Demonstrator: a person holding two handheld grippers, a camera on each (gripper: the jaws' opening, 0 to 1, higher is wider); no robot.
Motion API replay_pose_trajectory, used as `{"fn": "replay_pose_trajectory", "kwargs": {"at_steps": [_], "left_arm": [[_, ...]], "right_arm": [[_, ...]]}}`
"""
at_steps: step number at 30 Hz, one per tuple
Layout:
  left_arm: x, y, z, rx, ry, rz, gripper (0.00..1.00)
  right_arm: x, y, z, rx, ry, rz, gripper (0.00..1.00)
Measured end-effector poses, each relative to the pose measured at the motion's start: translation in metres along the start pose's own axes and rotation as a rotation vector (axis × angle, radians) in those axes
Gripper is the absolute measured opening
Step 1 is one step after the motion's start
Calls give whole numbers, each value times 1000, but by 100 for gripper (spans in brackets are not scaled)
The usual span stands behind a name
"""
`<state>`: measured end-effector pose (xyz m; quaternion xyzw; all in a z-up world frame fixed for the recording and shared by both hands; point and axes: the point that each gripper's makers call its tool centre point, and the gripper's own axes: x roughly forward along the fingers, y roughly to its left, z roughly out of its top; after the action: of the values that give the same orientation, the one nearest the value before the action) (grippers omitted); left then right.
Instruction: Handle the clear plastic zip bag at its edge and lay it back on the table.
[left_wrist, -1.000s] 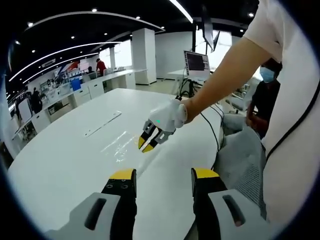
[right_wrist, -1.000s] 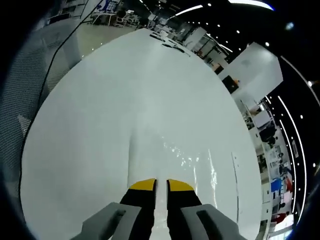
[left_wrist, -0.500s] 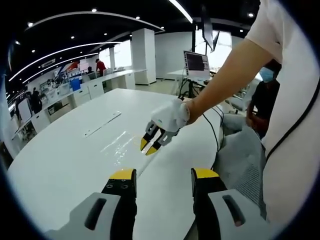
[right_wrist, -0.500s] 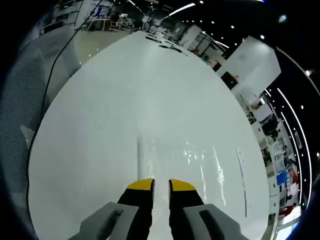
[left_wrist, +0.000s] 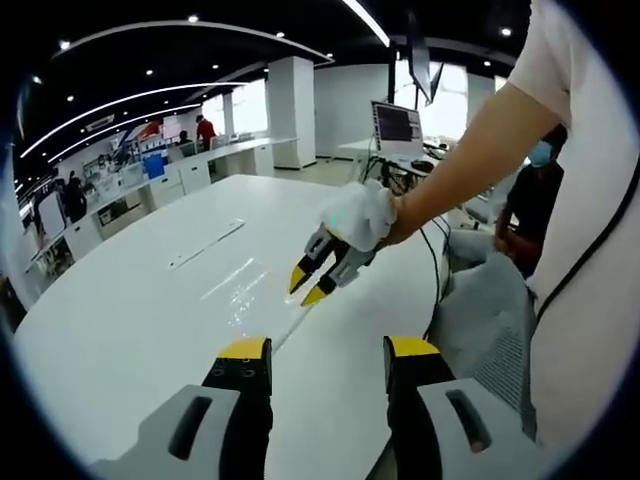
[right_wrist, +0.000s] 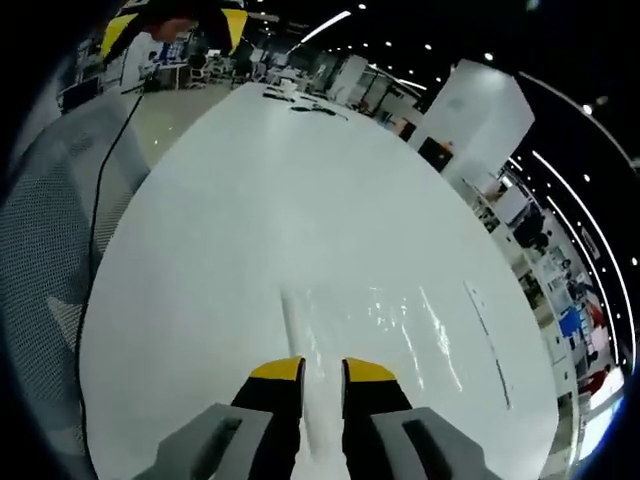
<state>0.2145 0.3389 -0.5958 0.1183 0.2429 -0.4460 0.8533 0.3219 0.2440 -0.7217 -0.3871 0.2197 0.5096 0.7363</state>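
Note:
The clear plastic zip bag (left_wrist: 243, 288) lies flat and glossy on the white table (left_wrist: 120, 330). In the right gripper view the bag (right_wrist: 385, 320) spreads just ahead of the jaws. My right gripper (right_wrist: 321, 372) hovers above the bag's near edge, its yellow-tipped jaws a narrow gap apart with nothing held between them. In the left gripper view that right gripper (left_wrist: 312, 287) hangs above the table in a white-gloved hand (left_wrist: 362, 214). My left gripper (left_wrist: 328, 350) stands open over the table's near edge, short of the bag; its yellow tips (right_wrist: 176, 24) also show far off.
A long white strip (left_wrist: 205, 245) lies beyond the bag, seen too as a strip (right_wrist: 490, 340). A grey mesh chair (left_wrist: 480, 320) stands at the table's edge, with a black cable (right_wrist: 105, 170) beside it. A monitor (left_wrist: 397, 128) and a seated person (left_wrist: 530, 200) are behind.
The right gripper has risen and drawn back from the bag, and its jaws have parted slightly. The bag stays flat on the table. The left gripper has held still.

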Motion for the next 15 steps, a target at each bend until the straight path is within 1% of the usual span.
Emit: {"fn": "replay_pose_trajectory", "kwargs": {"at_steps": [2, 3, 5, 7, 8, 10, 12, 15], "left_arm": [[1, 1, -5, -5, 1, 11, 43], [2, 2, -8, -10, 2, 21, 43], [2, 5, -13, -17, 2, 38, 44], [1, 9, -18, -30, 0, 61, 44], [0, 10, -20, -38, -5, 68, 44], [-2, 10, -23, -63, -27, 73, 46], [-3, 11, -28, -63, -26, 87, 47], [-6, 13, -36, -71, -28, 116, 49]], "right_arm": [[-5, 1, 0, 26, -8, -13, 12], [-8, 2, 1, 55, -20, -21, 12], [-13, 3, 1, 75, -23, -33, 14], [-20, 5, 3, 118, -40, -47, 14], [-25, 6, 2, 159, -46, -62, 15], [-31, 7, 1, 186, -47, -71, 19], [-38, 9, 3, 223, -68, -86, 23], [-48, 11, 4, 275, -82, -111, 24]]}}
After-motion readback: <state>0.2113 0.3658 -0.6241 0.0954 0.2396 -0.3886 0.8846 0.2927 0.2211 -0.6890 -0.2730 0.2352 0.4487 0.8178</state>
